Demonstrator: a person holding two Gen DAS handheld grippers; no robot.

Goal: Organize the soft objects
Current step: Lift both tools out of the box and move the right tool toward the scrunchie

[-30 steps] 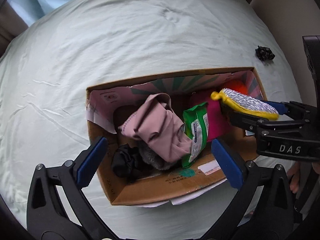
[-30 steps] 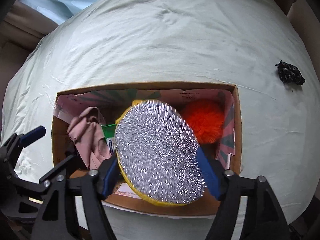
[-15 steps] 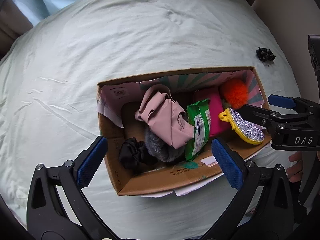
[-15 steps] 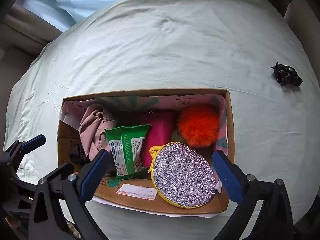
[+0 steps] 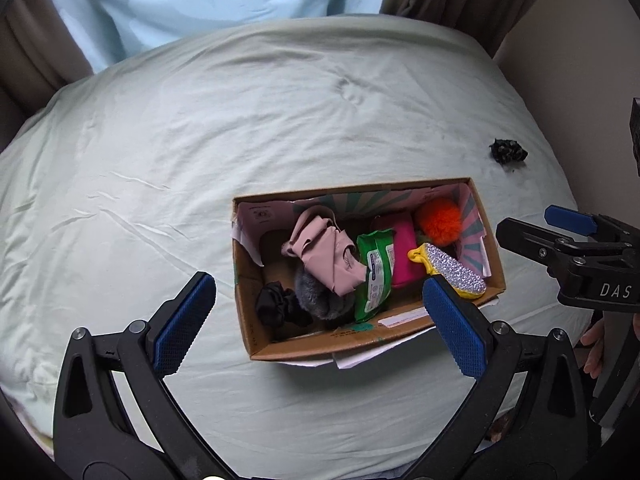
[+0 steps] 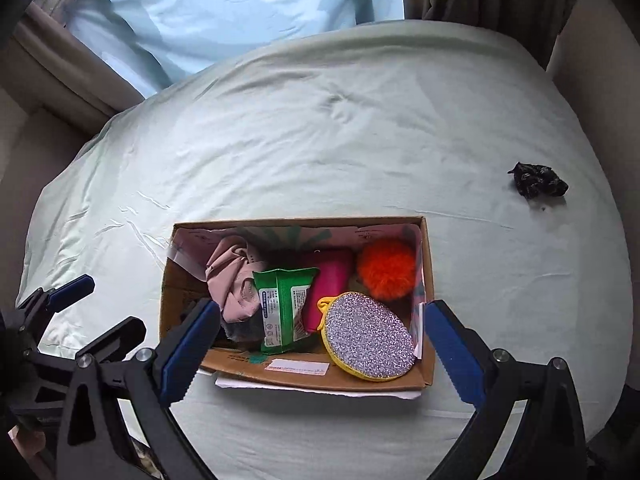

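The silver scouring pad [image 6: 369, 336] was seen lying in the right end of the cardboard box [image 6: 427, 264] on the bed [image 6: 320, 140], beside the orange pom-pom [image 6: 386, 268] and pink pouch [image 6: 330, 284]. The right gripper [image 6: 320, 354] was held above it, jaws having just been opened wide, nothing between them. The left gripper [image 5: 320, 322] was likewise held open and empty, and a dark scrunchie [image 6: 538, 180] was left well apart on the sheet.

Soft daylight, sharp centre, bent edges

Even, cool daylight comes through the pale blue curtain [image 6: 224, 12] at the top of both views, leaving the bed sheet [image 5: 240, 128] bright without glare. Shadows are faint; only the inside of the cardboard box [image 6: 296, 376] falls dim. Focus is crisp mid-frame. Fisheye distortion bulges the bed into a dome, and the corners darken to black
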